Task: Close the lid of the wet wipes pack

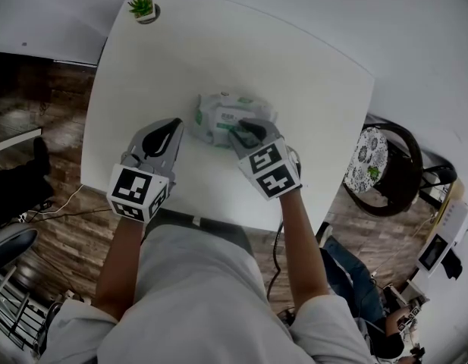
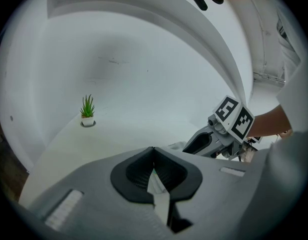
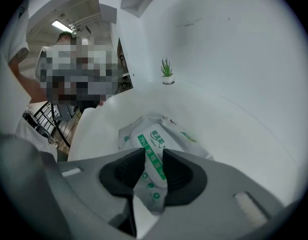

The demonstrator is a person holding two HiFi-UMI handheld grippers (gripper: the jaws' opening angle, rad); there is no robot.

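Observation:
The wet wipes pack is a white soft pack with green print, lying in the middle of the white table. In the right gripper view its white lid with a green label looks flat on top of the pack. My right gripper points steeply down at the pack's near end. Its jaws stand apart, and the lid shows in the gap just beyond them. My left gripper rests left of the pack, apart from it, with its jaws together and nothing between them.
A small potted plant stands at the table's far left corner. A round chair with a patterned cushion stands off the table's right edge. Wooden floor lies to the left. From the left gripper view the right gripper shows at the right.

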